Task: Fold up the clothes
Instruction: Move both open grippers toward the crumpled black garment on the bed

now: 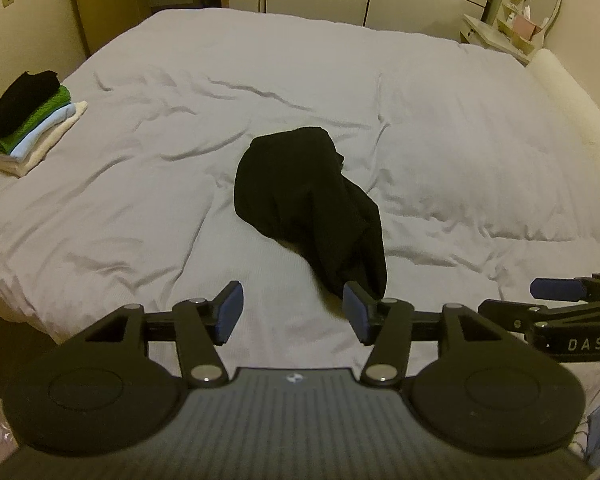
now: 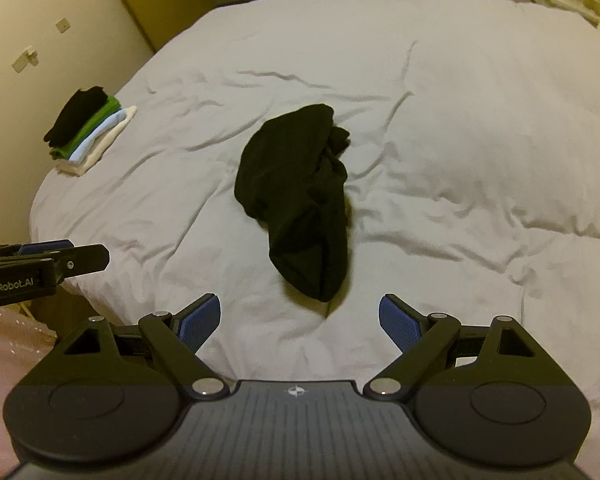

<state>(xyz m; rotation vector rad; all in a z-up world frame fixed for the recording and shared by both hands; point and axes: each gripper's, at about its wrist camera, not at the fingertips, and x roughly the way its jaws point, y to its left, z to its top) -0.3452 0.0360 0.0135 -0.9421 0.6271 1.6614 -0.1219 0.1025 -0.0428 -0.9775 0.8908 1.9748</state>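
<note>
A: What does the left wrist view give?

B: The left gripper (image 1: 293,312) hangs over the near edge of the bed (image 1: 440,128), jaws parted about halfway, nothing between the blue pads (image 1: 231,312). The black garment (image 1: 304,204) lies crumpled mid-bed; its near tip shows just past the right-hand pad, and whether they touch I cannot tell. A folded stack (image 1: 28,120) sits at the bed's far left edge: black on top, then green, light blue, white. The right gripper (image 1: 556,289) pokes in from the right edge.

A: And the right wrist view?

B: The right gripper (image 2: 300,322) stands wide open and empty, over bare sheet. The garment (image 2: 296,196) lies ahead of it, apart from both pads (image 2: 400,322). The stack (image 2: 88,128) is far left. The left gripper (image 2: 60,258) shows side-on at the left edge.
</note>
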